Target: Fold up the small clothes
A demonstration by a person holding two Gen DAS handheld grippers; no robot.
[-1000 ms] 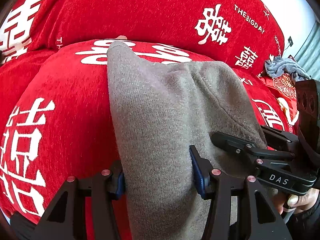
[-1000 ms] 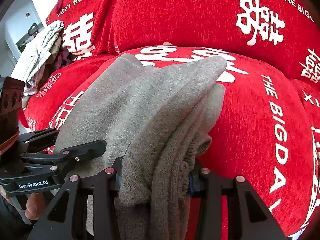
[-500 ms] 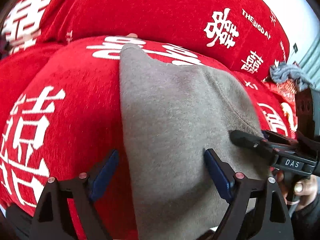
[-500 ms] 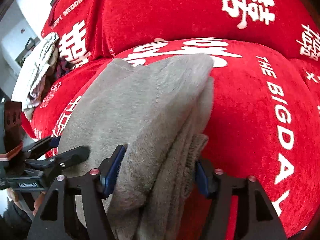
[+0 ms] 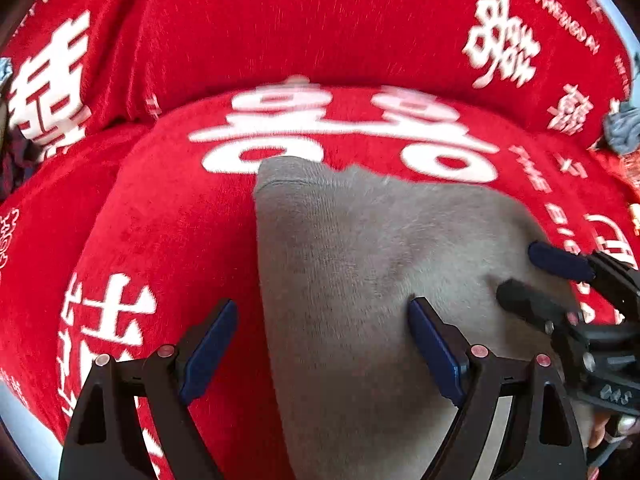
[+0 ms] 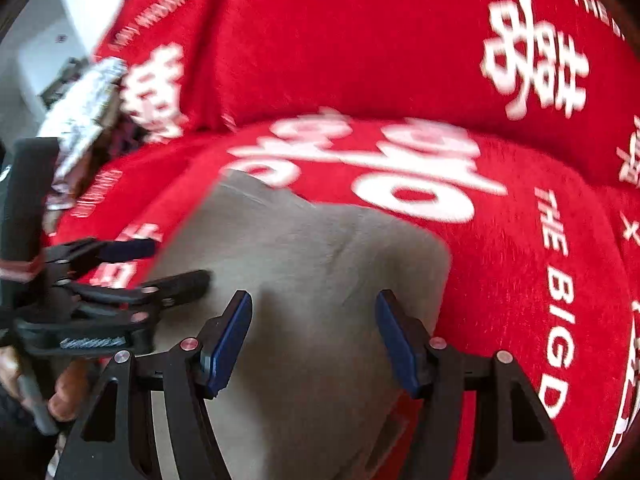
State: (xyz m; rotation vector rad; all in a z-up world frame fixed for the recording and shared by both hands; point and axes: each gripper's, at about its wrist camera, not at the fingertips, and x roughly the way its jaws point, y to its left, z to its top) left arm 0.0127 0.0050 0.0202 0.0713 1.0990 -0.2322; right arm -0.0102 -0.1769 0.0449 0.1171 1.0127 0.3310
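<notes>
The grey garment (image 5: 384,280) lies folded flat on the red cushion (image 5: 168,240), filling 6 o'clock in both views, left gripper (image 5: 320,344) and right gripper (image 6: 314,336) spread wide, gripping nothing, so this fold seems finished

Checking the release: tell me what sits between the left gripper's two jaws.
In the left wrist view, the left gripper stands open; between the jaws lie the grey garment edge and bare red cover.
</notes>
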